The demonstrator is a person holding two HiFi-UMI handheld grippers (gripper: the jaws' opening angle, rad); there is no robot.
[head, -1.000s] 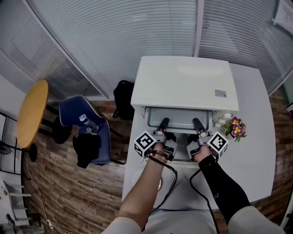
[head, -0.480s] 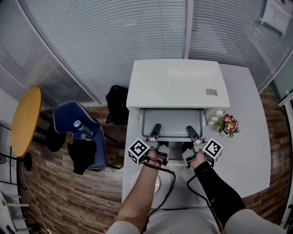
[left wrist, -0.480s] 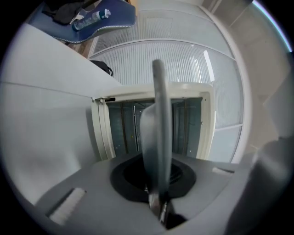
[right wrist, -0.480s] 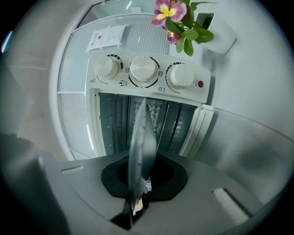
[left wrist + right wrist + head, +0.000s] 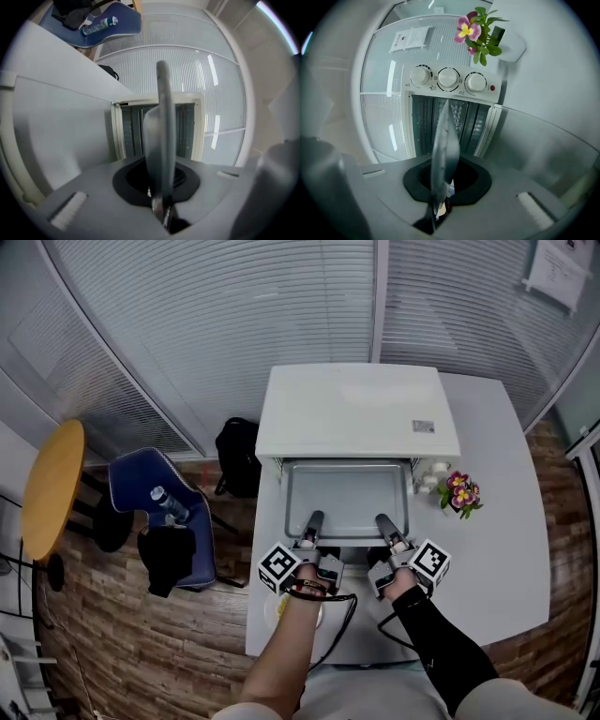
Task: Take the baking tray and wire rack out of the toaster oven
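Ahead of left claw (image 5: 313, 520) and right claw (image 5: 383, 521), pinching baking tray (image 5: 348, 495) rim, half out of toaster oven (image 5: 356, 409); next, pull level.

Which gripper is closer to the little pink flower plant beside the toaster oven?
Right. The right gripper clamps the near edge of the baking tray, on the side toward the flower plant; the left gripper grips the same edge farther away.

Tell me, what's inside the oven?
The baking tray sticks out the front of the toaster oven. From above, the oven's top covers the rest inside, so a wire rack can't be made out.
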